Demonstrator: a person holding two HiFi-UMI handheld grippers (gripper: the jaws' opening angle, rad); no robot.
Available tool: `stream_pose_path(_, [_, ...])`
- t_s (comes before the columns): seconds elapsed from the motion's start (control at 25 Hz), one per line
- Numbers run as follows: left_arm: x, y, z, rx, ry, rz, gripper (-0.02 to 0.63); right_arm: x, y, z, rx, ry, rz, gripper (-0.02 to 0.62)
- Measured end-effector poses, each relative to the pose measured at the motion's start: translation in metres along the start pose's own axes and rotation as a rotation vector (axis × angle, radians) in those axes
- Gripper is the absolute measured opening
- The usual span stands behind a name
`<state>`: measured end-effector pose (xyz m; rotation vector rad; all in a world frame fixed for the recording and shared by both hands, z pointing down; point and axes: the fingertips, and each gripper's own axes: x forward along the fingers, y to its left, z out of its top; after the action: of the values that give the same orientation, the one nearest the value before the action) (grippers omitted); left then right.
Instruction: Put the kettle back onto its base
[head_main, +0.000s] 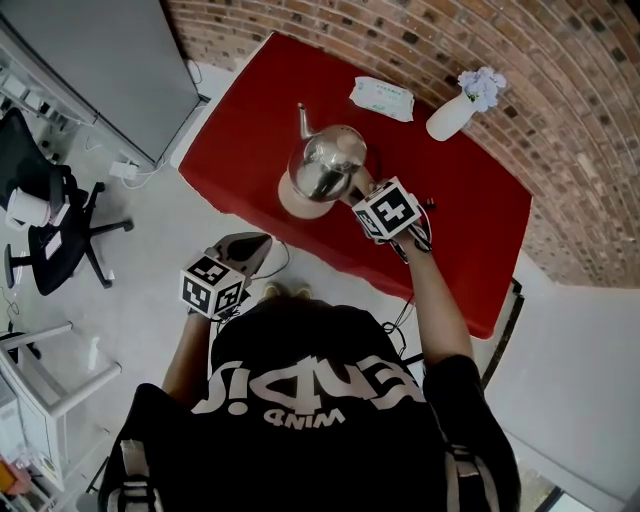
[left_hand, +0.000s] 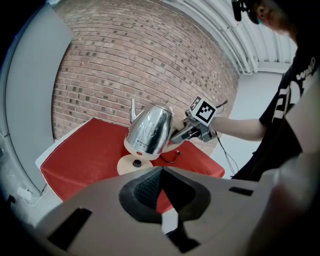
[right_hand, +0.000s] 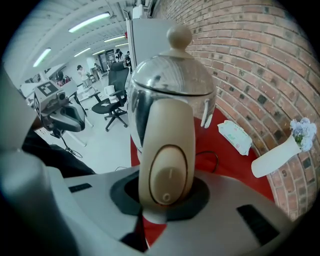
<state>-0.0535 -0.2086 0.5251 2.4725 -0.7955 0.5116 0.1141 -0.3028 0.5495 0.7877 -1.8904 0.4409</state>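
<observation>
A shiny steel kettle (head_main: 325, 165) with a cream handle (right_hand: 167, 165) hangs tilted, spout away from me, just over its round cream base (head_main: 292, 203) on the red table (head_main: 240, 130). My right gripper (head_main: 362, 190) is shut on the handle, which fills the gap between its jaws (right_hand: 165, 200). In the left gripper view the kettle (left_hand: 149, 131) sits a little above and to the right of the base (left_hand: 134, 164), whose black centre connector shows. My left gripper (head_main: 250, 248) is off the table's near edge, above the floor, its pads (left_hand: 145, 187) meeting with nothing between them.
A wipes packet (head_main: 382, 97) and a white vase with flowers (head_main: 455, 115) stand at the back of the table by the brick wall. The base's black cord (left_hand: 172, 156) trails right. An office chair (head_main: 60, 240) and a grey partition are on the left.
</observation>
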Motion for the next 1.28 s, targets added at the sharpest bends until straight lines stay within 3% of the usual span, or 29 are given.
stream_pose_path(0.68, [-0.009,0.011,-0.011,-0.019,0.025,0.032,0.006,0.054,0.013,-0.019,0.01,0.067,0.018,0.066])
stream_pose_path(1.28, [-0.009,0.013,-0.016,-0.028,0.036,0.037,0.006,0.061,0.023,-0.018,-0.015,0.071,0.013,0.066])
